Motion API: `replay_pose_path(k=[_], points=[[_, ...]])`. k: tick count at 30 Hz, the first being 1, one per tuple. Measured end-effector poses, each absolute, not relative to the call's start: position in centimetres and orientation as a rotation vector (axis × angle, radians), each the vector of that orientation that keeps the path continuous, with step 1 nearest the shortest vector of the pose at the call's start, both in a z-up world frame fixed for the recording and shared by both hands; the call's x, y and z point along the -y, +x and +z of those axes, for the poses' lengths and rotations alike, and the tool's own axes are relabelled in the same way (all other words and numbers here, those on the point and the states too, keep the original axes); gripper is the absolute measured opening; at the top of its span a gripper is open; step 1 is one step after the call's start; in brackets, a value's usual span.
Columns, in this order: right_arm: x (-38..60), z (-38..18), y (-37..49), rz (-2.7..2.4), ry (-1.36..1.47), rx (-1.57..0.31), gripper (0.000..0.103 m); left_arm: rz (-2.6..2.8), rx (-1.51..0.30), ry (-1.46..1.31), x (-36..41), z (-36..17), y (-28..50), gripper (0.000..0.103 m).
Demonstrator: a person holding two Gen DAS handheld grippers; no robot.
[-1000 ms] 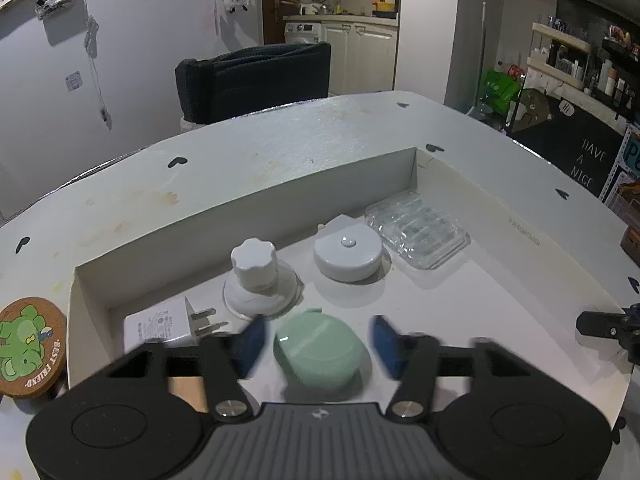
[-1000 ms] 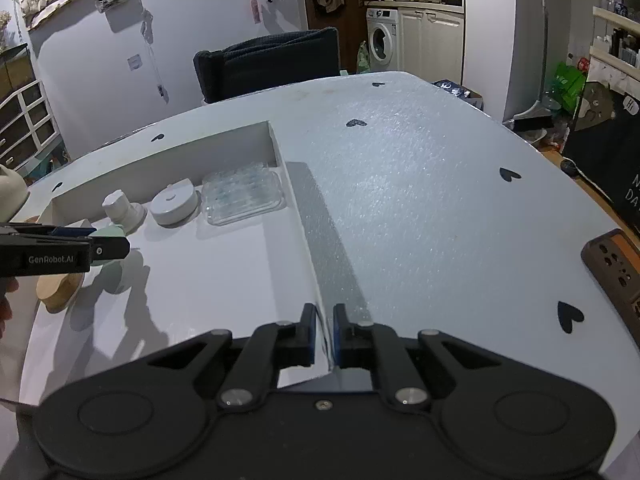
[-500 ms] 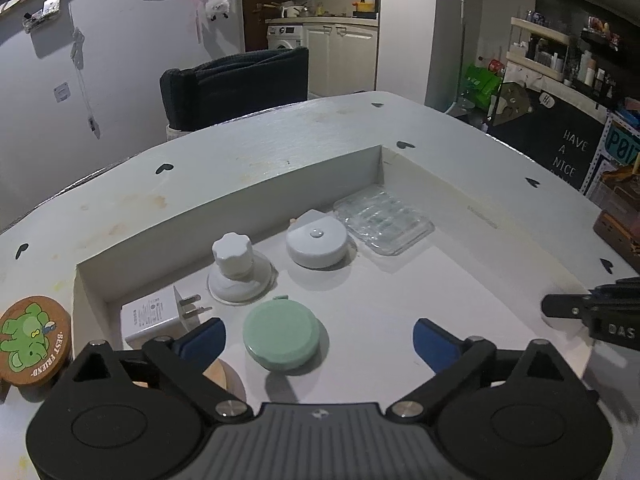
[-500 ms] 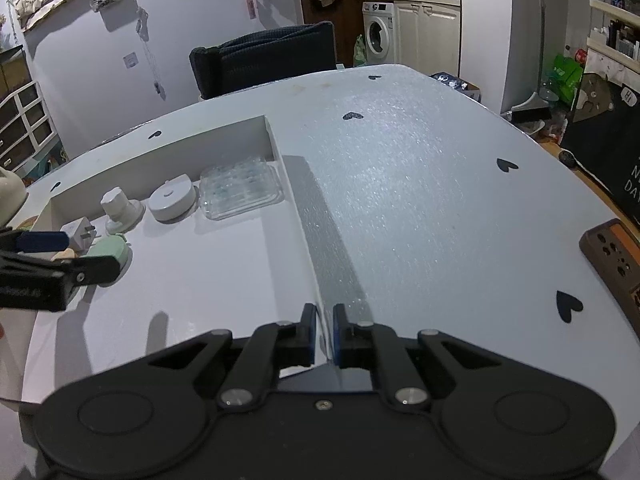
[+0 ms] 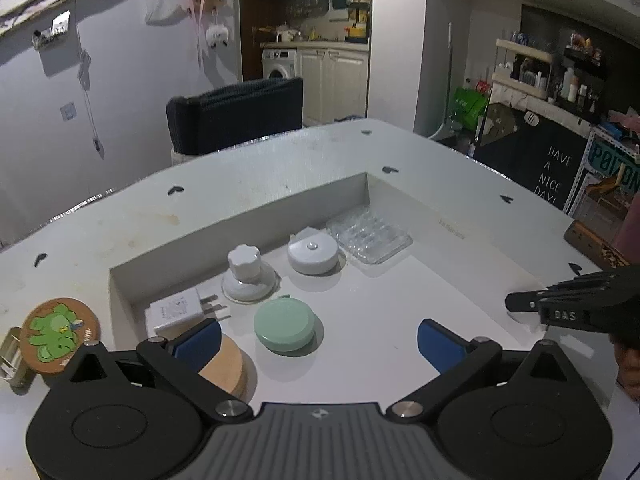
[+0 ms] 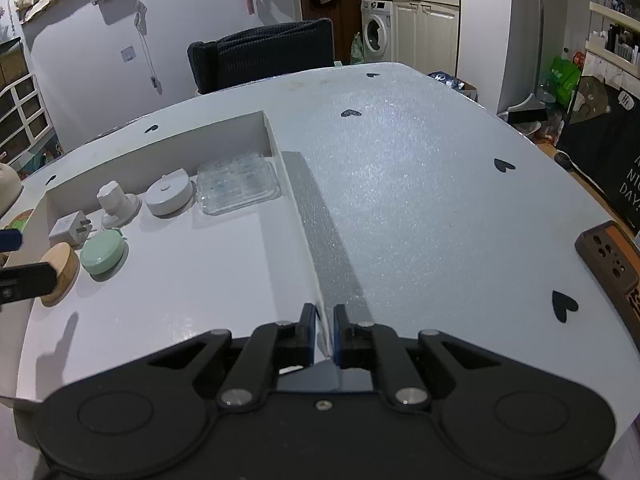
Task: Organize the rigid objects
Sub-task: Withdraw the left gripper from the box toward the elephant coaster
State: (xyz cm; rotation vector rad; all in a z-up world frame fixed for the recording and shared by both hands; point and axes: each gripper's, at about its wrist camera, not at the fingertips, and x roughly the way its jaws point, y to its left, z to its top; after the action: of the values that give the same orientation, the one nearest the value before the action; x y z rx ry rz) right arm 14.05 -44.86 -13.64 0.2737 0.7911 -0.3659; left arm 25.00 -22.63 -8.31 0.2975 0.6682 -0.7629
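Note:
A shallow white box lies on the table and holds a green round case, a white charger plug, a white knob on a clear base, a white round puck, a clear plastic tray and a wooden disc. My left gripper is open and empty, raised above the box's near side behind the green case. My right gripper is shut on the box's right wall near its front corner. The green case also shows in the right wrist view.
A frog-print coaster and a small metal clip lie left of the box. A brown wooden block sits at the table's right edge. A dark chair stands behind the table.
My left gripper opened wide, let go of the green case inside the box, and drew back and up. My right gripper stayed clamped on the box wall.

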Motion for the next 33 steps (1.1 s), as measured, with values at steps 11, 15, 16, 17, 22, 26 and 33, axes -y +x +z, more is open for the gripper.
replay_pose_path(k=[11, 15, 16, 17, 22, 26, 33], points=[[44.5, -13.6, 14.2, -0.373, 0.244, -0.803, 0.009, -0.761, -0.580, 0.257, 17.6, -5.9, 23.5, 0.103], [44.5, -13.6, 14.2, -0.375, 0.250, -0.801, 0.009, -0.753, -0.567, 0.229, 15.1, -5.6, 23.6, 0.103], [44.5, -13.6, 14.2, -0.375, 0.249, -0.802, 0.009, -0.755, -0.566, 0.223, 14.4, -5.5, 23.8, 0.103], [44.5, -13.6, 14.2, -0.374, 0.249, -0.802, 0.009, -0.751, -0.565, 0.220, 13.9, -5.5, 24.0, 0.103], [44.4, -13.5, 14.2, -0.373, 0.241, -0.806, 0.009, -0.699, -0.539, 0.246, 10.5, -5.6, 24.8, 0.103], [44.4, -13.5, 14.2, -0.375, 0.240, -0.806, 0.009, -0.666, -0.570, 0.231, 7.9, -6.2, 26.4, 0.103], [44.4, -13.5, 14.2, -0.379, 0.237, -0.808, 0.010, -0.611, -0.658, 0.174, 4.6, -7.6, 30.5, 0.103]])
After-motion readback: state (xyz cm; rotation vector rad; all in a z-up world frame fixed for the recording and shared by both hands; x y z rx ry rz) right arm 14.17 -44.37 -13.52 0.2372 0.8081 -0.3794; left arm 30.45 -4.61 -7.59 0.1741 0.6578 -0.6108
